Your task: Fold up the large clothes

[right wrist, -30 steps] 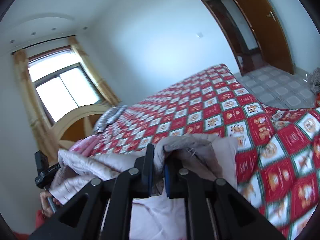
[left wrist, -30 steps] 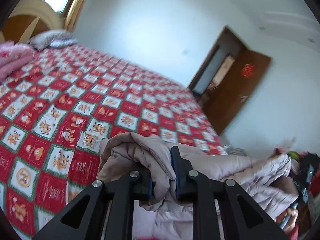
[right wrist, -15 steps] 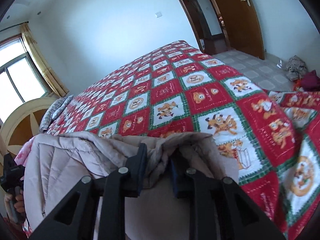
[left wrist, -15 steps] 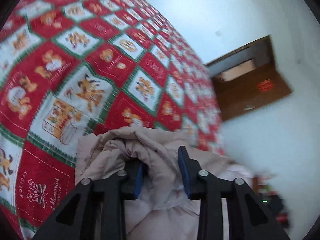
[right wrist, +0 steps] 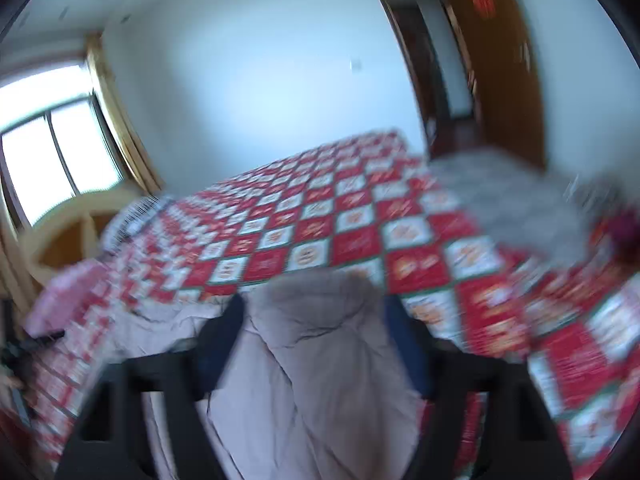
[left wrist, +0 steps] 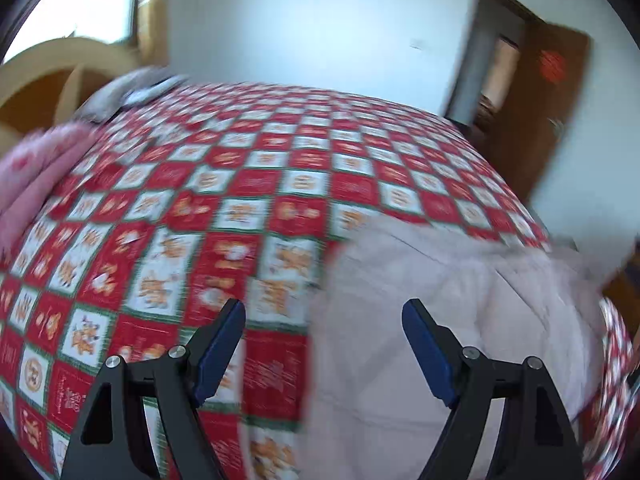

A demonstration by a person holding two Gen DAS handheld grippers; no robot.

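Note:
A beige padded coat (left wrist: 440, 300) lies flat on the red and white checked bedspread (left wrist: 248, 184) at the near right of the left wrist view. My left gripper (left wrist: 324, 320) is open and empty above the coat's left edge. In the blurred right wrist view the coat (right wrist: 320, 360) lies below my right gripper (right wrist: 314, 316), which is open and empty, with its fingers either side of the coat's far end.
A pink folded blanket (left wrist: 32, 176) and a grey pillow (left wrist: 128, 92) lie by the wooden headboard (left wrist: 52, 76). A brown door (left wrist: 552, 112) stands open at the back right. Tiled floor (right wrist: 500, 200) lies past the bed's right side.
Both grippers have opened and let go of the coat, which now lies flat on the bed. Both have pulled back and up; the views are motion-blurred.

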